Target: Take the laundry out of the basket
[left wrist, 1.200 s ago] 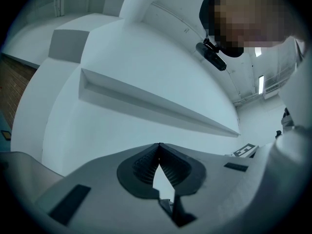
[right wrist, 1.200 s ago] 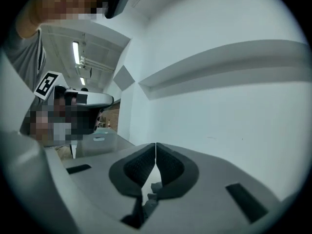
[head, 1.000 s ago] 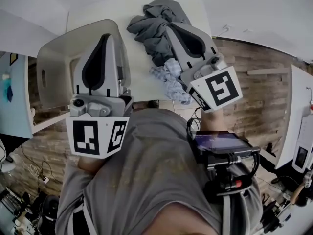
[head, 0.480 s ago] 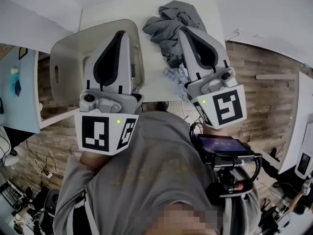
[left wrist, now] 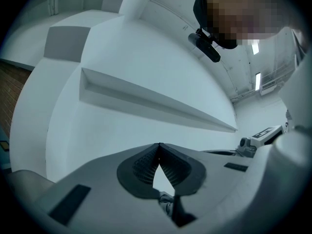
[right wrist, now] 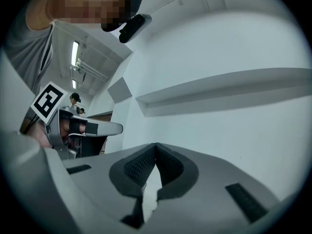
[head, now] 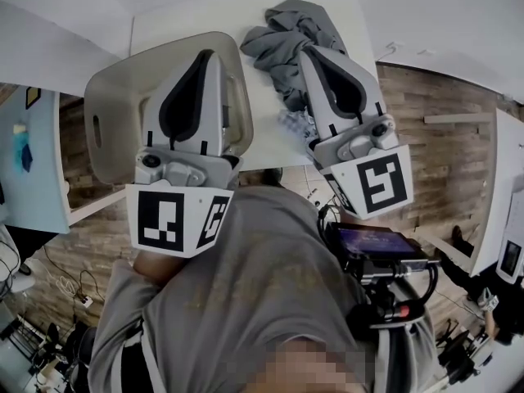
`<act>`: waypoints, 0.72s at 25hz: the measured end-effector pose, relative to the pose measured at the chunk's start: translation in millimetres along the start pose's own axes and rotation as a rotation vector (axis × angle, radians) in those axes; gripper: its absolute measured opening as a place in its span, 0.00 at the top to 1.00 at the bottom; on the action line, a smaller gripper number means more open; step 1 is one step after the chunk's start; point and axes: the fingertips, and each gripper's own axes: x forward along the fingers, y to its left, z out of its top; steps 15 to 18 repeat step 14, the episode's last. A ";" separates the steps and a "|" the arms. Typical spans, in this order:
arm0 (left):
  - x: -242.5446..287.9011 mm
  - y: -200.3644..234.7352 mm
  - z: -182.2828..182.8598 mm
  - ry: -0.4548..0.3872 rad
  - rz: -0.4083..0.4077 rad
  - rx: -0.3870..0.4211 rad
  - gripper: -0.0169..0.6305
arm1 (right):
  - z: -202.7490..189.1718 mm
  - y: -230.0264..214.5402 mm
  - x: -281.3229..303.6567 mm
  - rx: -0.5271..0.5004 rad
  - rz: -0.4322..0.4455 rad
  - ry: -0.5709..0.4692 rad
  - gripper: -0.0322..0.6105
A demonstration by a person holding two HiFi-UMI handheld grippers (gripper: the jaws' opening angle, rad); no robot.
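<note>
The beige laundry basket [head: 100, 97] stands on the white table [head: 164, 23] at the left, and what shows of its inside is bare. A heap of grey clothes [head: 282, 39] lies on the table to its right, with a blue-white patterned cloth [head: 292, 121] at the heap's near edge. My left gripper [head: 206, 56] is raised over the basket, shut and holding nothing. My right gripper [head: 309, 50] is raised over the heap, also shut and holding nothing. Both gripper views look up at a white wall; the left gripper [left wrist: 159, 144] and right gripper [right wrist: 156, 144] show their pads meeting.
The table's near edge runs just behind the grippers, with brick-patterned floor [head: 426, 137] below it. A blue panel [head: 33, 162] stands at the left and another white desk [head: 503, 211] at the right. A black device [head: 377, 244] hangs on the person's chest.
Both grippers have come slightly nearer the head camera and stayed shut. The right gripper now hides more of the patterned cloth.
</note>
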 end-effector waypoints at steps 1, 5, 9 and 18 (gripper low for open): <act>-0.1 1.5 0.0 -0.001 -0.005 -0.005 0.96 | 0.5 1.3 0.9 -0.001 -0.004 0.002 0.94; 0.5 5.6 0.7 -0.005 -0.028 -0.022 0.96 | 4.2 4.9 3.7 -0.012 -0.022 0.003 0.94; 0.4 9.5 2.5 -0.011 -0.040 -0.030 0.96 | 8.5 6.9 6.1 -0.021 -0.034 -0.003 0.94; -1.7 13.0 4.0 -0.017 -0.040 -0.033 0.96 | 12.9 11.5 8.7 -0.021 -0.031 -0.021 0.94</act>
